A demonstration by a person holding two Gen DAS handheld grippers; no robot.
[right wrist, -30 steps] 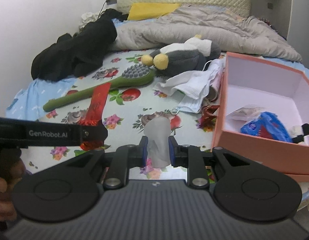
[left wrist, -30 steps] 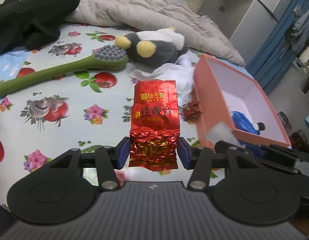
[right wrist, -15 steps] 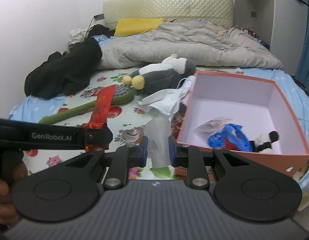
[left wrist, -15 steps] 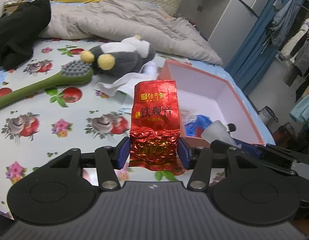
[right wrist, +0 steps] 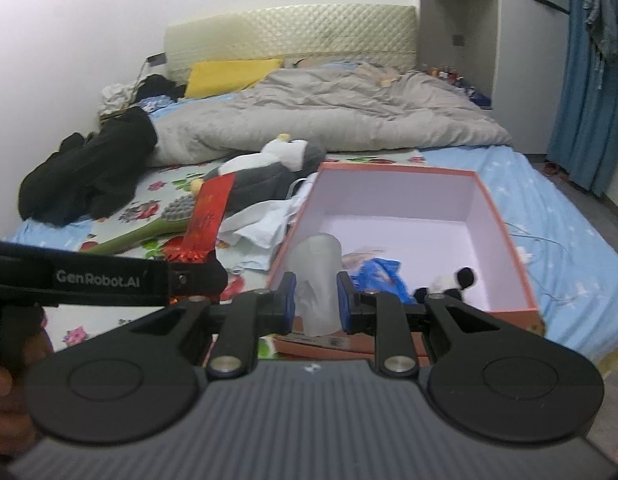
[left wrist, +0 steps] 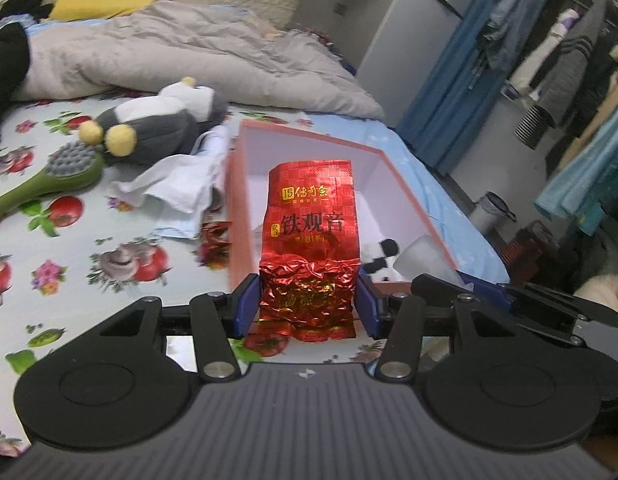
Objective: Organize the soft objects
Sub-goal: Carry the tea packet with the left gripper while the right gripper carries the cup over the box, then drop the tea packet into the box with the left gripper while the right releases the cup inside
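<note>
Jaws on both grippers are clamped on loads. Straight ahead of both lies the pink box (right wrist: 505, 216), open-topped on the bed (left wrist: 69, 240). Left gripper (left wrist: 307, 304) pinches the red tea packet (left wrist: 311, 216) upright, long axis vertical, before the box's near wall. Right gripper (right wrist: 317, 300) squeezes a translucent pouch (right wrist: 319, 256), seemingly nearer the opening.

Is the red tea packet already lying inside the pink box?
No, the red tea packet is upright between the fingers of the left gripper, held in front of the pink box.
</note>
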